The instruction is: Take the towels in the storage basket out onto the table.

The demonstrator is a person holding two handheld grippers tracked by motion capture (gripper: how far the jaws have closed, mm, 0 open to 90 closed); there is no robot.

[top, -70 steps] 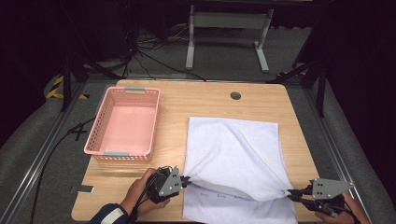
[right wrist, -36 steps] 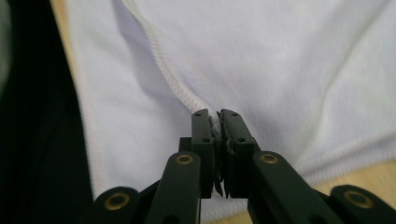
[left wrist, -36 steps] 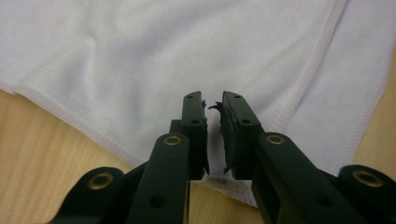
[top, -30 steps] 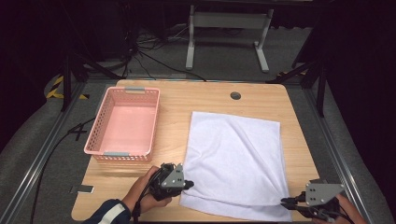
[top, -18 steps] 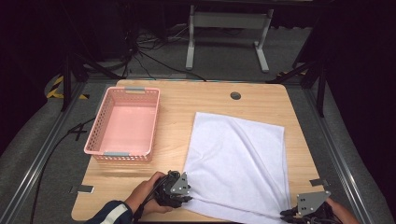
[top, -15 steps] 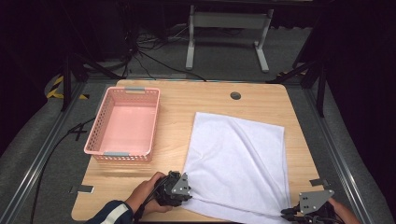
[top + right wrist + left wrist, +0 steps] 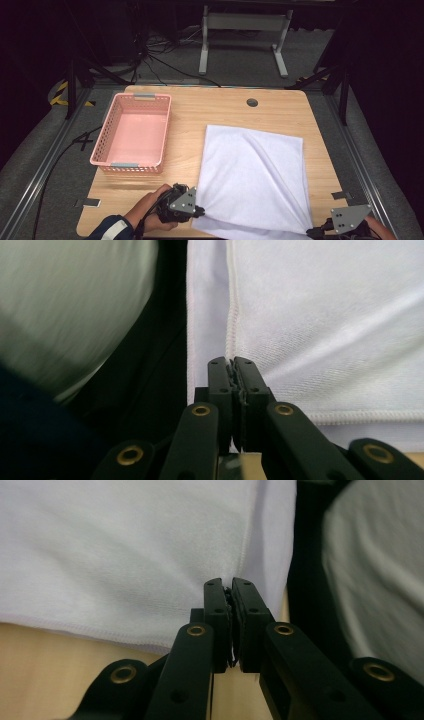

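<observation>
White terry cloth, a large rectangular towel, lay spread over the right half of the light wooden desk, its near edge hanging just past the desk's front and long creases running from the near corners toward the middle. We held the left gripper at the towel's near left corner, and in the left gripper view its black fingers stood pressed together on the hemmed corner of the cloth, a sliver of fabric caught between them. We held the right gripper at the near right corner, at the desk's front edge; in the right gripper view its fingers were likewise clamped on the stitched hem, with the fabric pinched in the narrow seam between them. A pink plastic basket with perforated walls sat on the left part of the desk, well apart from the towel.
</observation>
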